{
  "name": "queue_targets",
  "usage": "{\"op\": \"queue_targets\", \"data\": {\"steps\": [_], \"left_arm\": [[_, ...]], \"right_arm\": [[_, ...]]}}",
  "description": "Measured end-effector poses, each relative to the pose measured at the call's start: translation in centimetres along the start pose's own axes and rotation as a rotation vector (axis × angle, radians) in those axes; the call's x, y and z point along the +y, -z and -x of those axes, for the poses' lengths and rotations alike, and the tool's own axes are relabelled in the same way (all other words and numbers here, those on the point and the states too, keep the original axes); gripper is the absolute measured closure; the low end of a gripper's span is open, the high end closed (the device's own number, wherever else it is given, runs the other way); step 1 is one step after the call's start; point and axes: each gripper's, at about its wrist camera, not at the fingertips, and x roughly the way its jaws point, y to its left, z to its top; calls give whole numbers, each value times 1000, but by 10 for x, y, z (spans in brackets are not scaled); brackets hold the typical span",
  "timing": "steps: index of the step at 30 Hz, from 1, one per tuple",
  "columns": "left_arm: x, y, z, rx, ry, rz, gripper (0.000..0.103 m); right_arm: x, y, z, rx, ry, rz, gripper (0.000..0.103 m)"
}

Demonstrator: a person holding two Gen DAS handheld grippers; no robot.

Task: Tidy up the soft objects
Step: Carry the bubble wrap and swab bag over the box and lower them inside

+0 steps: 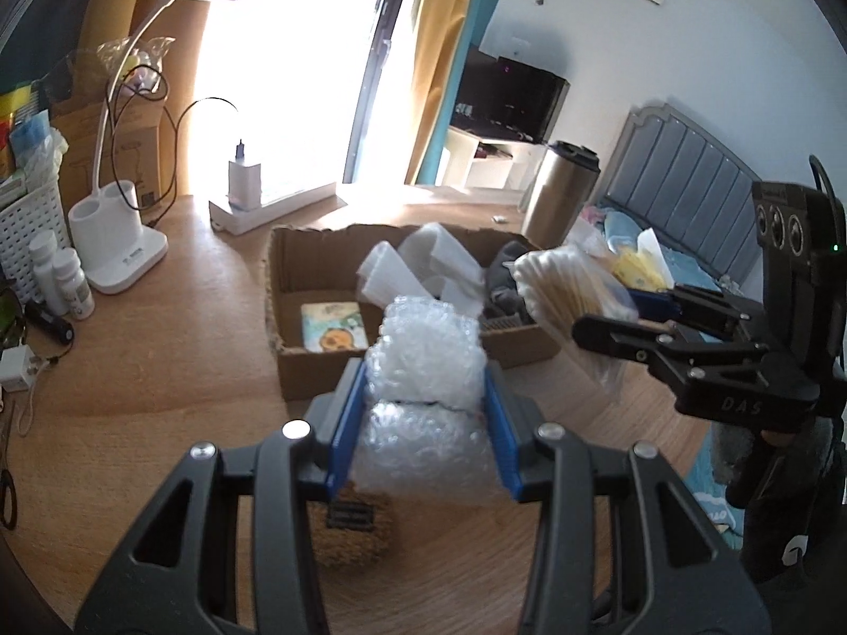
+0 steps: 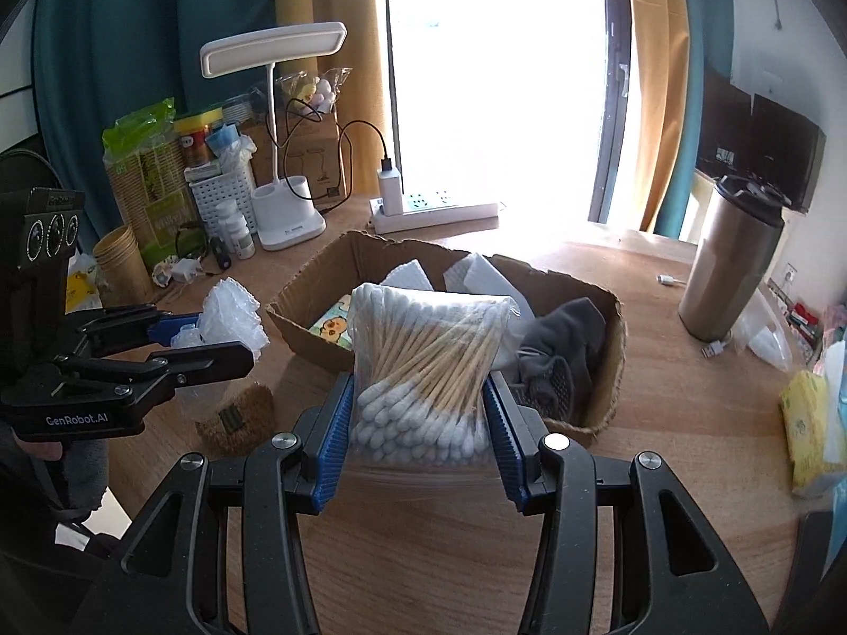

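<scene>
My left gripper point(image 1: 423, 397) is shut on a roll of bubble wrap point(image 1: 423, 370) and holds it above the table, just in front of the cardboard box point(image 1: 312, 254). My right gripper point(image 2: 418, 413) is shut on a clear bag of cotton swabs point(image 2: 423, 360), held over the box's near edge point(image 2: 317, 328). The box holds a cartoon tissue pack point(image 1: 333, 325), white foam sheets point(image 1: 423, 264) and a grey sock point(image 2: 561, 333). A brown woven sponge point(image 2: 238, 418) lies on the table under the left gripper point(image 2: 212, 338). The right gripper point(image 1: 609, 317) shows in the left wrist view.
A white desk lamp point(image 2: 286, 211), power strip point(image 2: 434, 209), small bottles point(image 2: 235, 230) and a white basket point(image 2: 222, 190) stand at the back left. A steel tumbler point(image 2: 730, 259) stands at the right. Yellow tissue packs point(image 2: 810, 428) lie at the right edge. A bed point(image 1: 688, 196) is behind.
</scene>
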Motion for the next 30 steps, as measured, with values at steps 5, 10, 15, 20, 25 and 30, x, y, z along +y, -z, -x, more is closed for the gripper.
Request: {"op": "queue_targets", "data": {"steps": [5, 10, 15, 20, 25, 30], "left_arm": [[13, -5, 0, -10, -4, 17, 59], [26, -7, 1, -17, -10, 34, 59], [37, -10, -1, -13, -21, 43, 59], [48, -10, -3, -12, -25, 59, 59], [57, -10, -7, -8, -28, 73, 59], [66, -9, -12, -7, -19, 88, 59]], "right_arm": [[3, -9, -10, 11, -2, 11, 52], [5, -17, -19, 17, -3, 16, 52], [9, -24, -31, 28, -10, 24, 52], [14, -33, -42, 35, -15, 35, 52], [16, -40, -52, 41, -18, 35, 52], [20, -45, -65, 58, -20, 33, 52]]}}
